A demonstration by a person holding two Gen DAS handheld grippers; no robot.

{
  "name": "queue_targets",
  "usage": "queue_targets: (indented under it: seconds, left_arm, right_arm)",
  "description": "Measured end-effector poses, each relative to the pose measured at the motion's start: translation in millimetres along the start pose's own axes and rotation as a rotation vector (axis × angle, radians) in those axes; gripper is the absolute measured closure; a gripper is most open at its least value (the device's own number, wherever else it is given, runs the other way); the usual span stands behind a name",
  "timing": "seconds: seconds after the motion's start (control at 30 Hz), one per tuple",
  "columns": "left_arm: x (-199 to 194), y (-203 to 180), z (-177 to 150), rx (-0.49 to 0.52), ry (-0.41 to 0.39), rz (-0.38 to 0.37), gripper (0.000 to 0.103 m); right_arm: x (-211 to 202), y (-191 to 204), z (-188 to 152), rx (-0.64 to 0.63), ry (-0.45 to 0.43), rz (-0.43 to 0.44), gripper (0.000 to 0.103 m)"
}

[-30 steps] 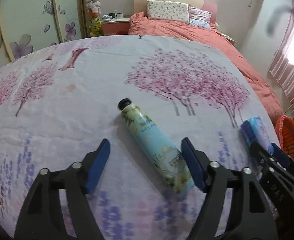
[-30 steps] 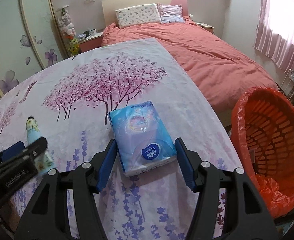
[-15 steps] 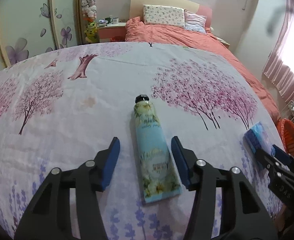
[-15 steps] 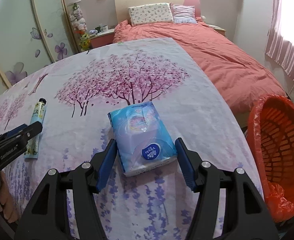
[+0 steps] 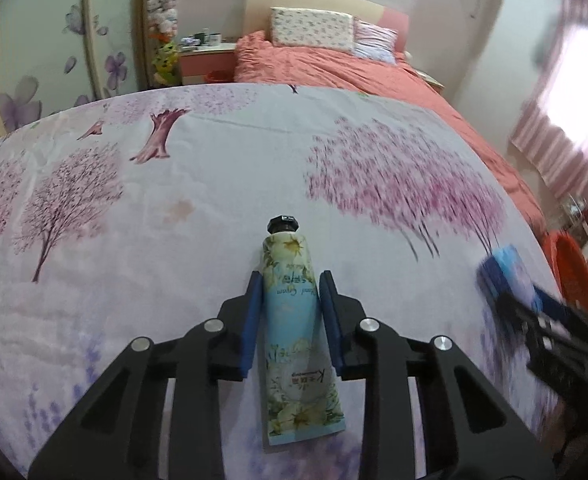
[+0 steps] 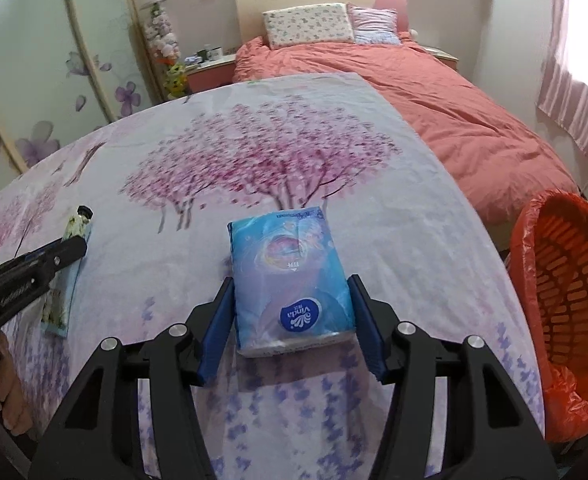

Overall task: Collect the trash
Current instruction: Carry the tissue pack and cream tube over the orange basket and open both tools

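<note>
A light-blue floral hand cream tube (image 5: 289,360) with a black cap lies on the blossom-print tablecloth (image 5: 173,220). My left gripper (image 5: 289,276) straddles its middle, its jaws closing, and both blue pads touch the tube's sides. In the right wrist view, a blue tissue pack (image 6: 289,264) lies flat between the jaws of my right gripper (image 6: 291,280). Those jaws are closing, with the pads right beside the pack, which looks unsqueezed. The left gripper (image 6: 69,248) and the tube (image 6: 59,304) also show there at the left.
An orange basket (image 6: 566,280) lined with an orange bag stands off the table's right edge. Behind the table is a bed with a salmon cover (image 6: 434,92). A person's hand (image 6: 9,400) holds the left gripper at the lower left.
The left jaws have narrowed from wide apart until they meet the tube, and the gripper has lined up along it. The right jaws have drawn in slightly around the tissue pack.
</note>
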State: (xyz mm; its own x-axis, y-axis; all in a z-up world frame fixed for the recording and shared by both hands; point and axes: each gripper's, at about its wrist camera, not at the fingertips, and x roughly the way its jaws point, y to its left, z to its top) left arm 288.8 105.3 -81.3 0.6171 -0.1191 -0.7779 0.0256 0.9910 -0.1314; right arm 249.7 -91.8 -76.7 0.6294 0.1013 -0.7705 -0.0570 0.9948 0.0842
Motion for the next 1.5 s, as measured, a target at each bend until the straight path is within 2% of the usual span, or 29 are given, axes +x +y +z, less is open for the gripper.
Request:
queue_targets:
  seconds: [0.3,0.57,0.83,1.13,1.37,1.5]
  left_arm:
    - [-5,7,-7,-0.024,-0.014,0.036,0.072]
    - [-7,14,-7,-0.055,-0.016,0.013,0.073]
    - [-5,5,-6,-0.009,-0.01,0.063,0.073]
    - [-5,6,-5,-0.024,-0.013,0.058,0.075]
    - [-3,-1,-4,0.013,-0.005,0.094,0.073]
    - [-2,-5,-4,0.034,-0.004,0.087,0.075]
  right_arm:
    - [4,8,3,-0.014,0.006,-0.005,0.046]
    - [4,10,1,-0.031,0.012,-0.034,0.046]
    - [4,12,1,-0.03,0.012,-0.037,0.045]
    - [3,7,2,-0.005,0.001,-0.001,0.05]
    - [5,12,2,-0.033,0.012,-0.024,0.047]
    - [4,11,2,-0.031,0.005,-0.005,0.051]
